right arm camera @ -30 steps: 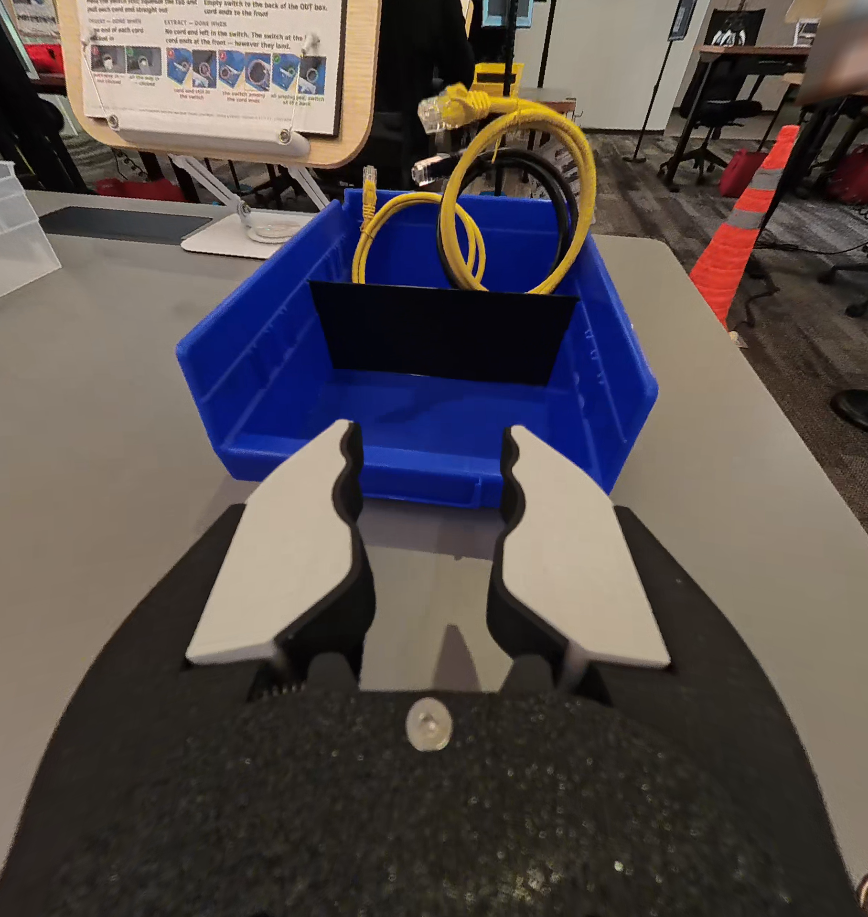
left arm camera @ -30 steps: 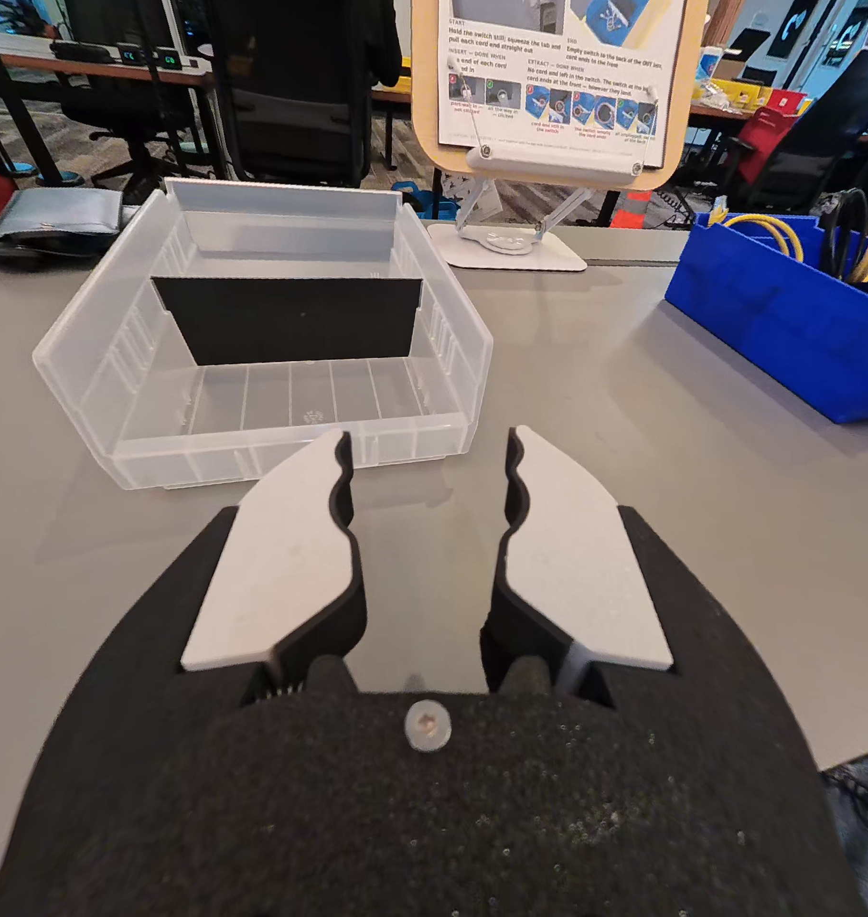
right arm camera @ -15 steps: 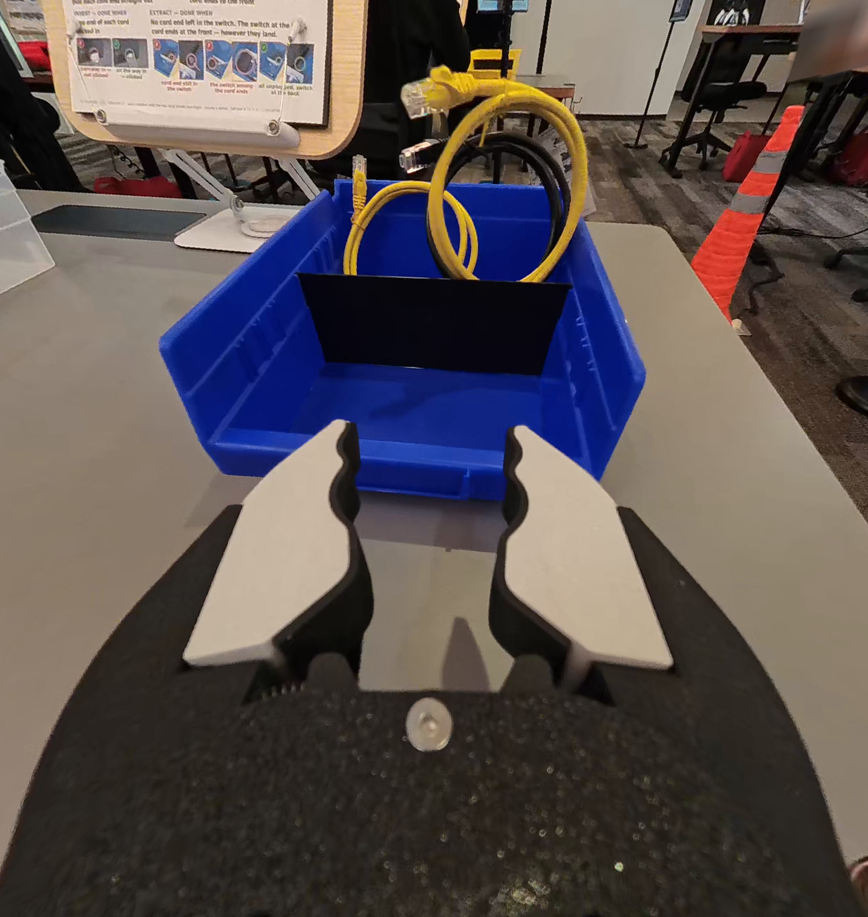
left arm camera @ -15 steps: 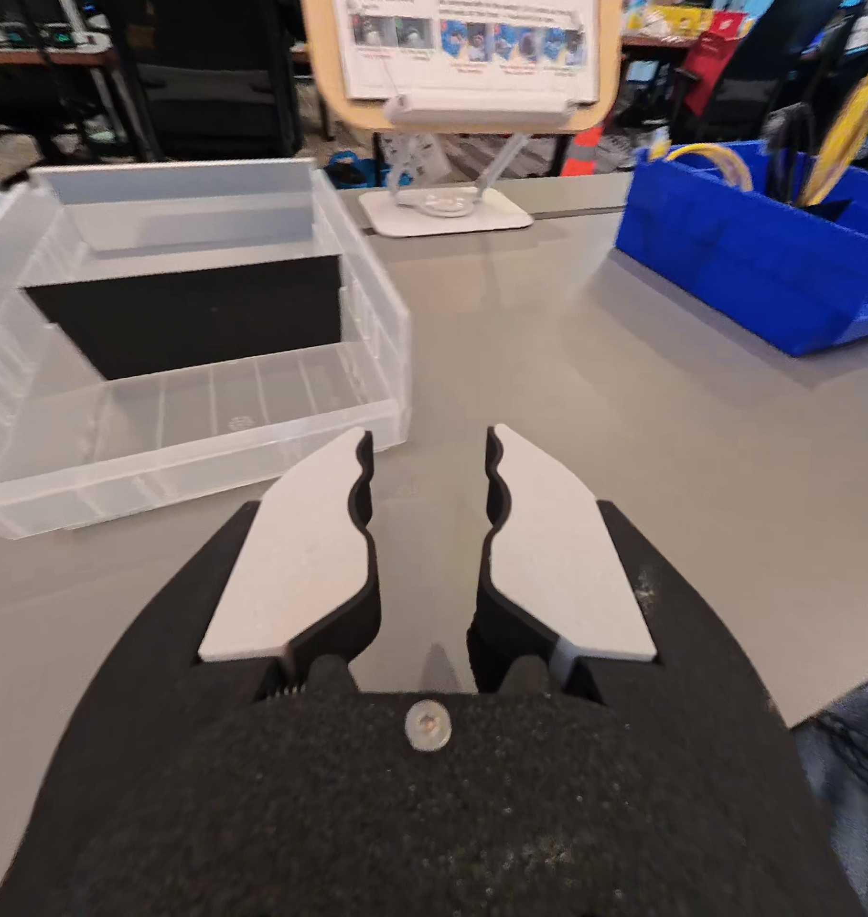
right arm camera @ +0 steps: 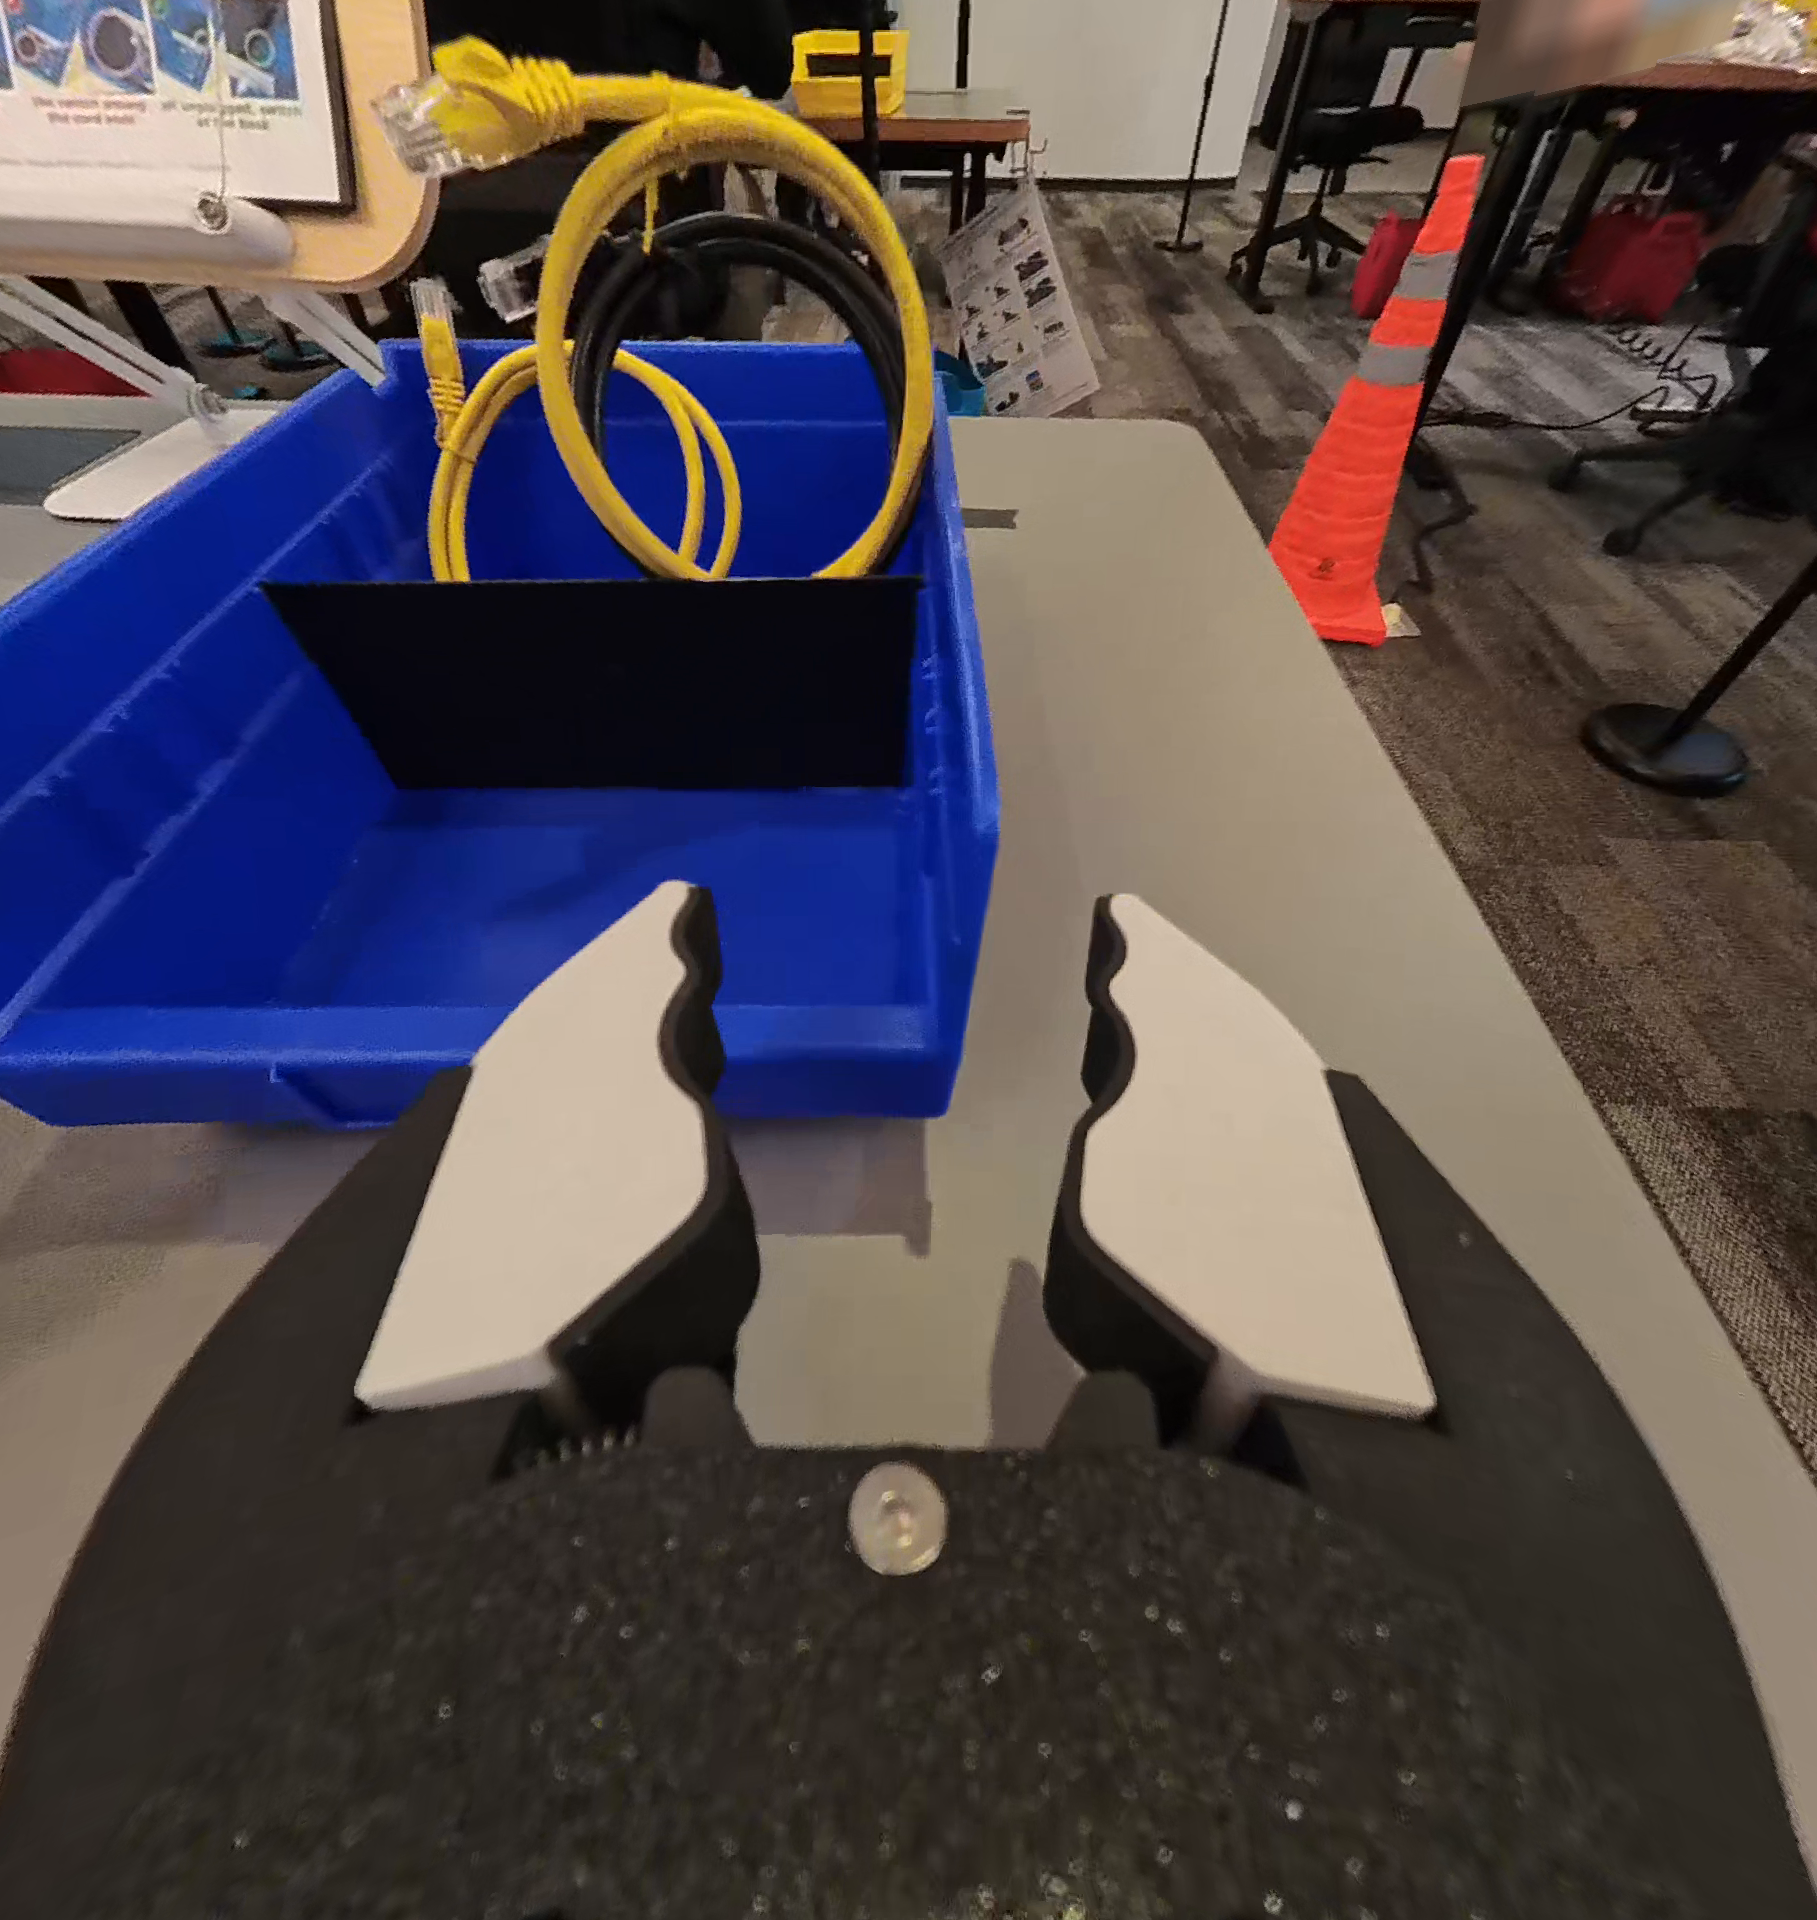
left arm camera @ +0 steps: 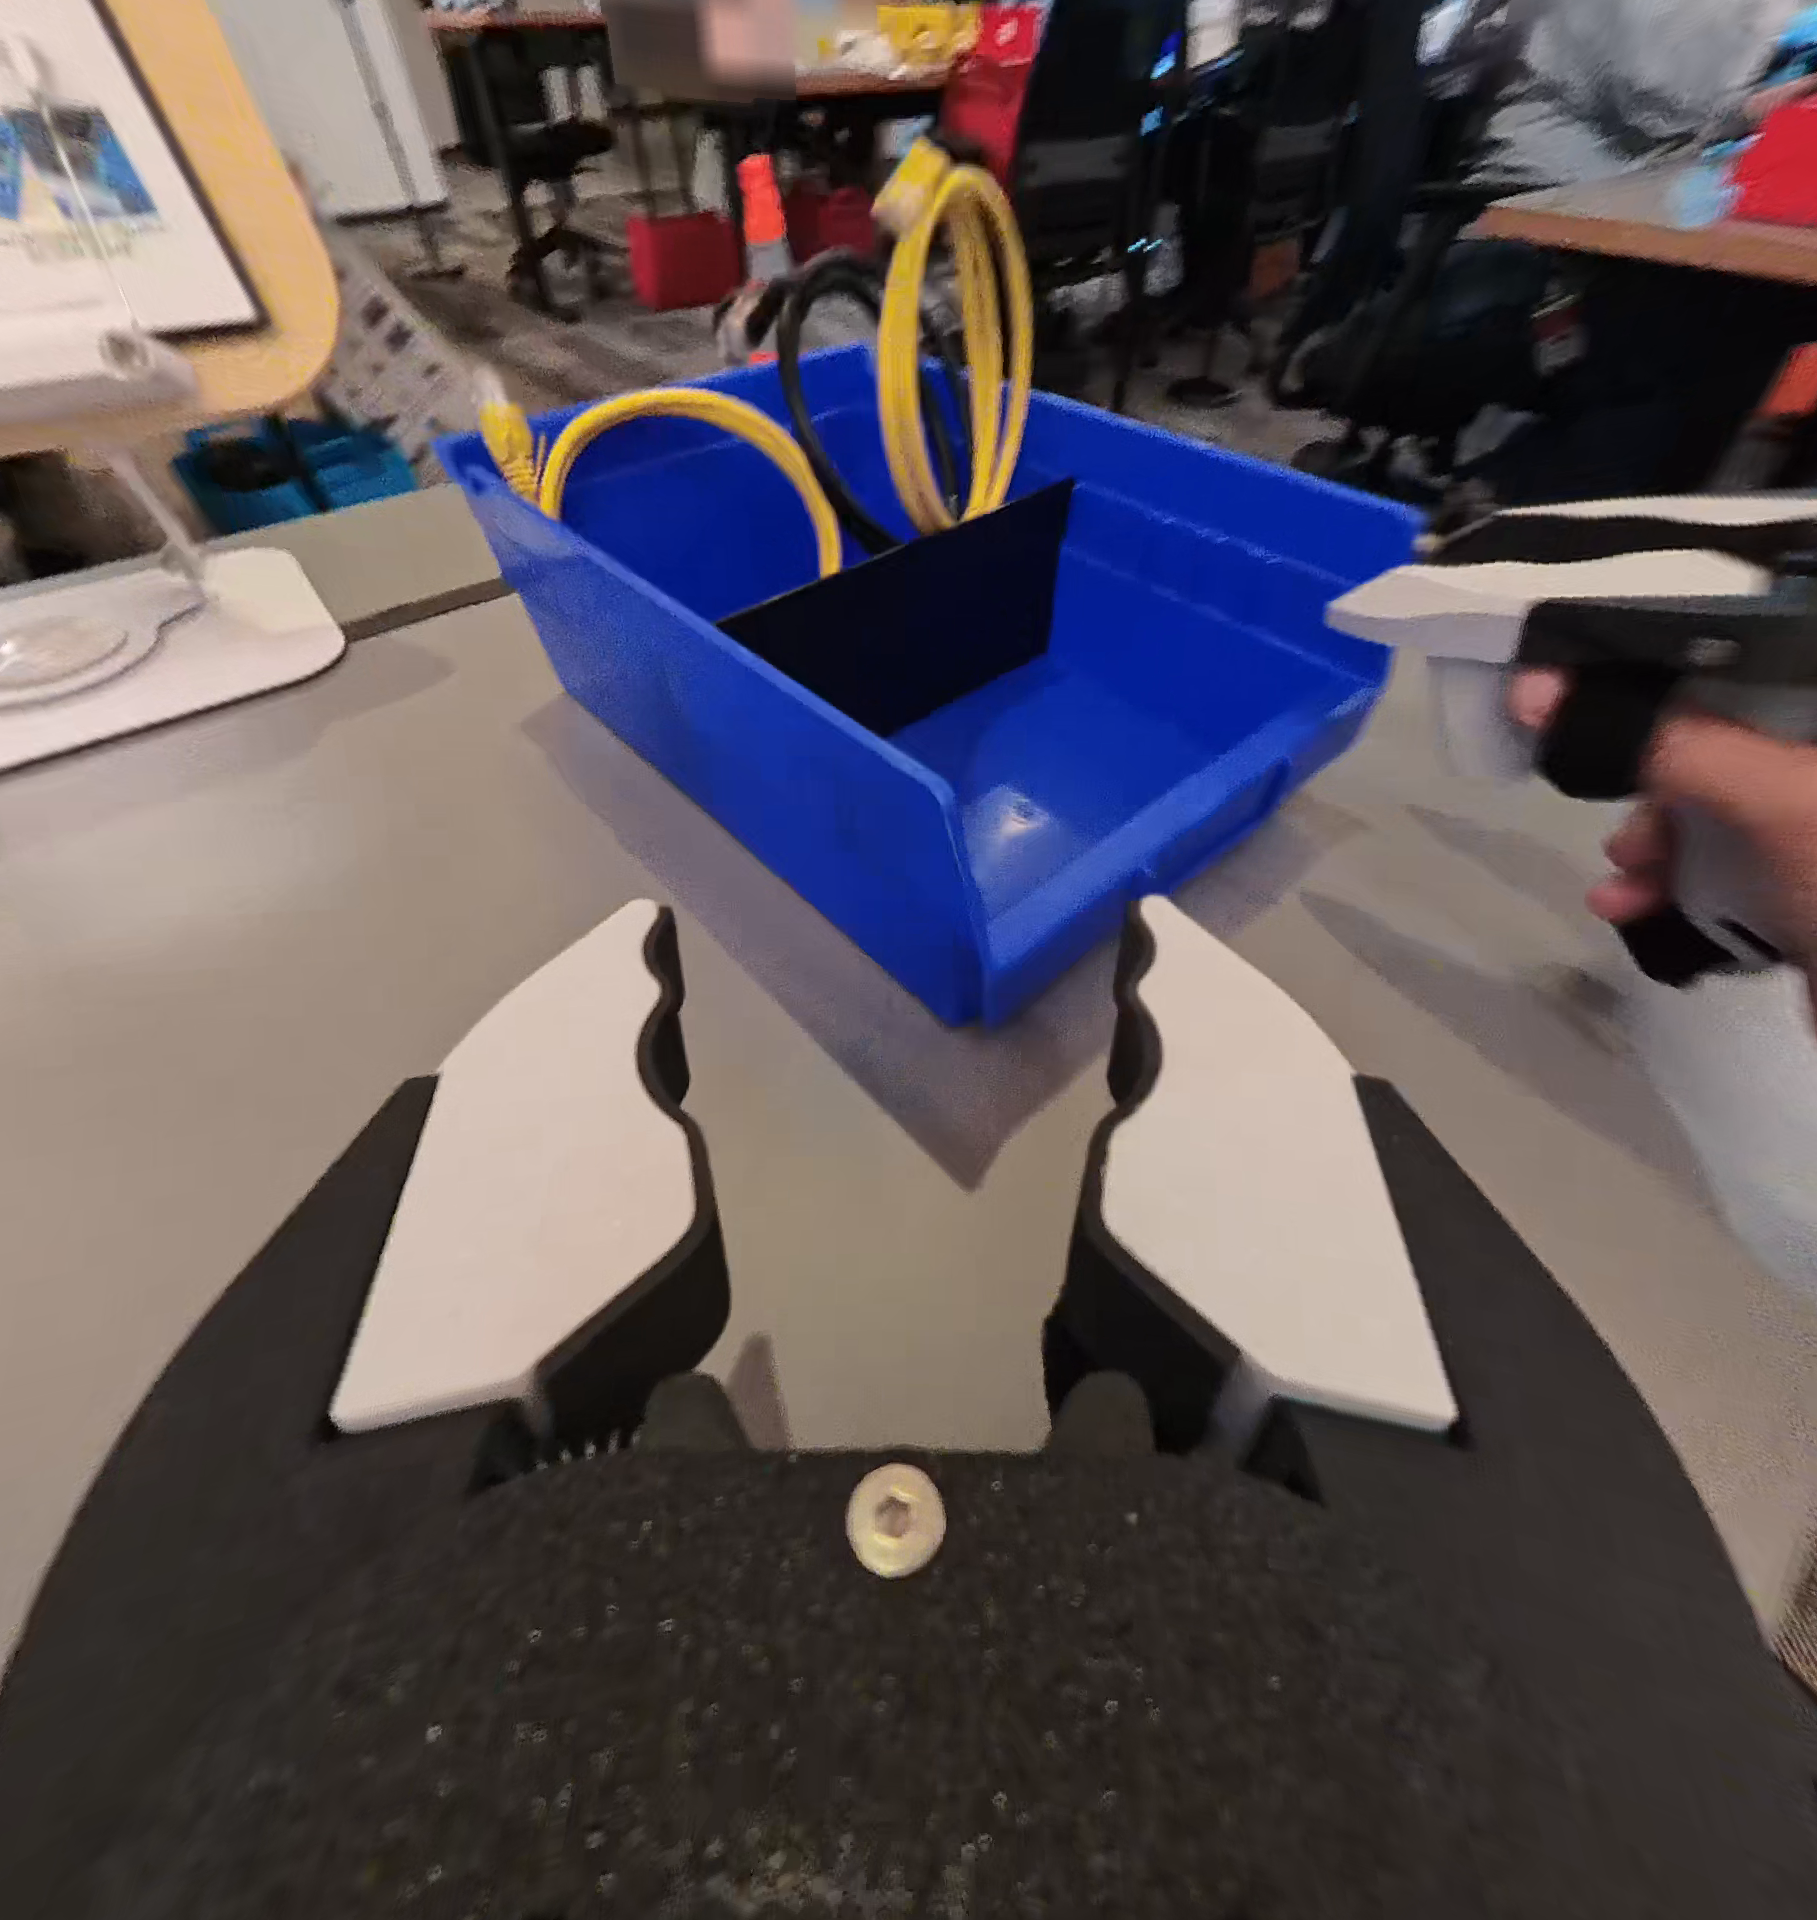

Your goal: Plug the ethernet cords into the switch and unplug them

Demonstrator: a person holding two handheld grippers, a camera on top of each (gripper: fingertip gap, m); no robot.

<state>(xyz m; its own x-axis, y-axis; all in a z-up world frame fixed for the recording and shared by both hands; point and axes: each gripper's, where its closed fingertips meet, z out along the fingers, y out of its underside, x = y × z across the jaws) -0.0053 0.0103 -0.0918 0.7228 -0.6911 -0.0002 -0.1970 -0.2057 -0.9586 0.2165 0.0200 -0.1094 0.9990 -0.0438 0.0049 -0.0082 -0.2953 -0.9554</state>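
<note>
Swung right since a second ago: left gripper (left arm camera: pixel 899 935) turned away from a clear bin, now gone from view, to face the blue bin (left arm camera: pixel 779 769) corner-on; jaws spread wider than before, nothing between them but bare counter (left arm camera: pixel 260 987). Right gripper (right arm camera: pixel 899 925) drawn closer to the same bin, also opened wider, jaws apart and bare, one fingertip (right arm camera: pixel 675 914) over the bin's front compartment, the other over the counter beside the bin's right wall.

Ethernet cords standing coiled in the bin's rear compartment, behind a black divider (right arm camera: pixel 613 686): a large yellow cord (right arm camera: pixel 883 291) looped tall with its clear plug (right arm camera: pixel 421 120) jutting up to the left, a smaller yellow cord (right arm camera: pixel 468 457) coiled lower with its plug up by the left rear corner, and a black cord (right arm camera: pixel 738 249) looped between them. Front compartment of the bin bare blue plastic. No switch to be made out in either view.

Seen from the left wrist view, right gripper (left arm camera: pixel 1423 582) held level above the bin's right side, a hand (left arm camera: pixel 1735 831) wrapped round its black grip, blurred.

Beyond the bin: a wood-edged instruction board (right arm camera: pixel 156 125) on a white stand (left arm camera: pixel 135 644) at the counter's far left. Off the counter's right edge, carpeted floor with an orange cone (right arm camera: pixel 1371 436), office chairs and desks farther back.
</note>
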